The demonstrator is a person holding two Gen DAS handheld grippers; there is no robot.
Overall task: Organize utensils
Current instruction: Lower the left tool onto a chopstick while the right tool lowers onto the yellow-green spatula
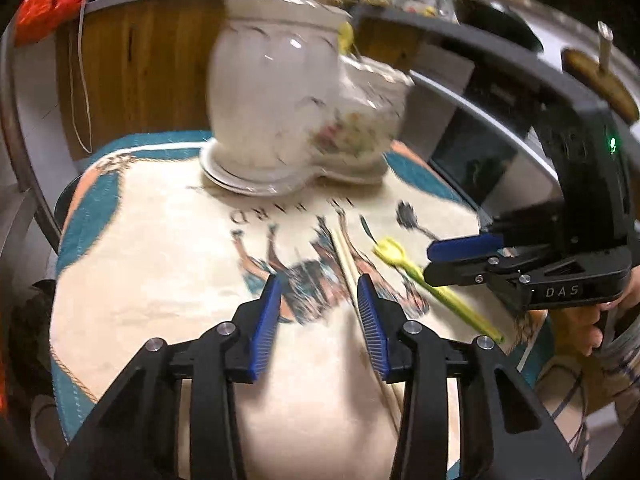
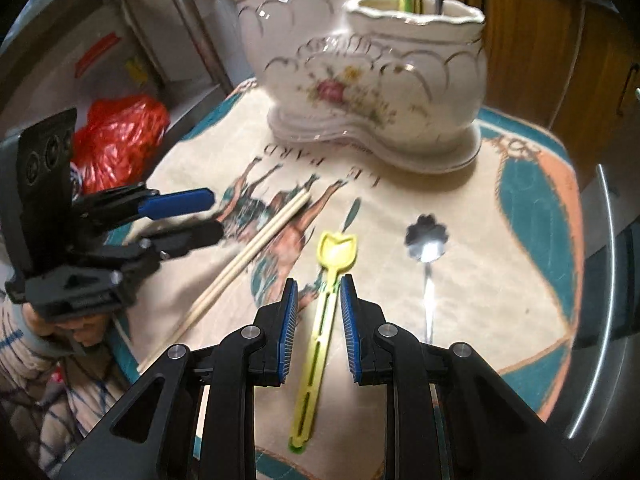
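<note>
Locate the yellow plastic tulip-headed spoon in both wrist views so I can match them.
Left wrist: yellow plastic tulip-headed spoon lies right of centre on the cloth, passing under the right gripper.
Right wrist: lower centre, spoon between the open fingers of that gripper.
Shared landmark: white ceramic floral utensil holder.

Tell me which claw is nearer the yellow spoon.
Right. The right claw is open with its fingers either side of the yellow spoon handle. The left claw is open beside the chopsticks, further from the spoon.
</note>
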